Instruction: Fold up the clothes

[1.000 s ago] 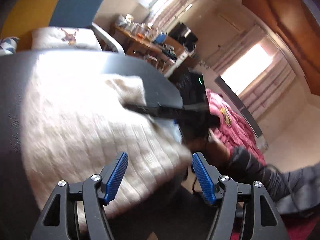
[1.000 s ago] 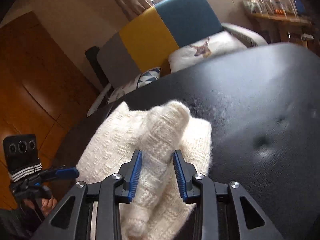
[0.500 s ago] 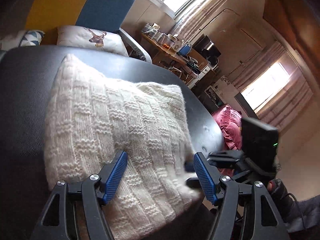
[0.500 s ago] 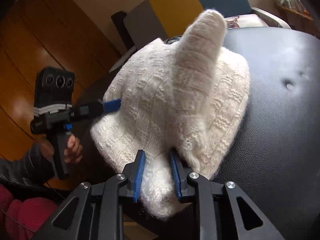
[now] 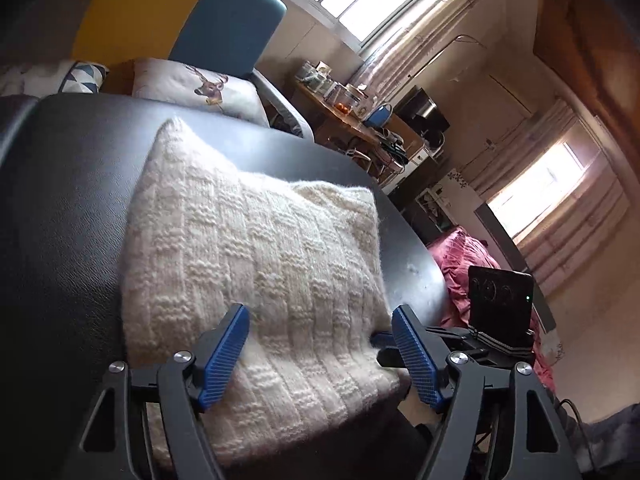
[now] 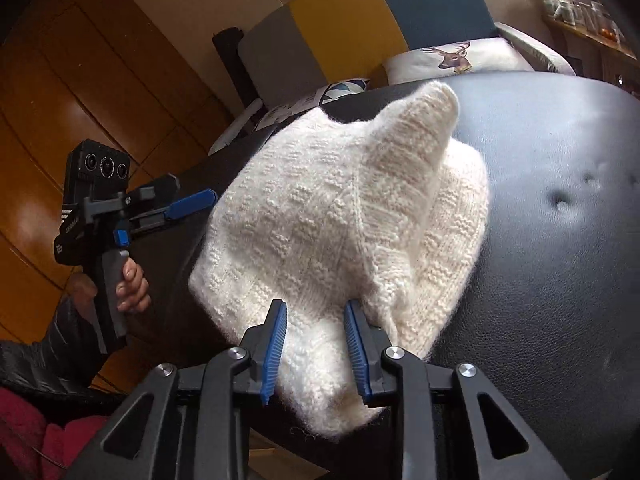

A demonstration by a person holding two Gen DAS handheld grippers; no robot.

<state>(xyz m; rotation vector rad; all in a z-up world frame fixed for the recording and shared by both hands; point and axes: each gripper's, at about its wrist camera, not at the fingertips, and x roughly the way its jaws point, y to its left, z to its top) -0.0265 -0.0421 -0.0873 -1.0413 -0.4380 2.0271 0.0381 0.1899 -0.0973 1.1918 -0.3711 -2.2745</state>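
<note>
A white knit sweater lies folded on the black leather table. My left gripper hovers open over the sweater's near edge, with nothing pinched between its blue pads. In the right wrist view the sweater has a fold ridge rising to a point at the far side. My right gripper is shut on the thick near edge that hangs over the table's rim. The left gripper shows at the sweater's left side, held by a hand. The right gripper touches the sweater's right edge.
A sofa with a deer cushion stands beyond the table. A cluttered wooden side table is at the back right. Red bedding lies past the table's right rim. Wooden cabinets stand to the left.
The fold that the right gripper held up has come down onto the sweater, which now lies flatter. The left gripper has drawn back to the near edge, still open.
</note>
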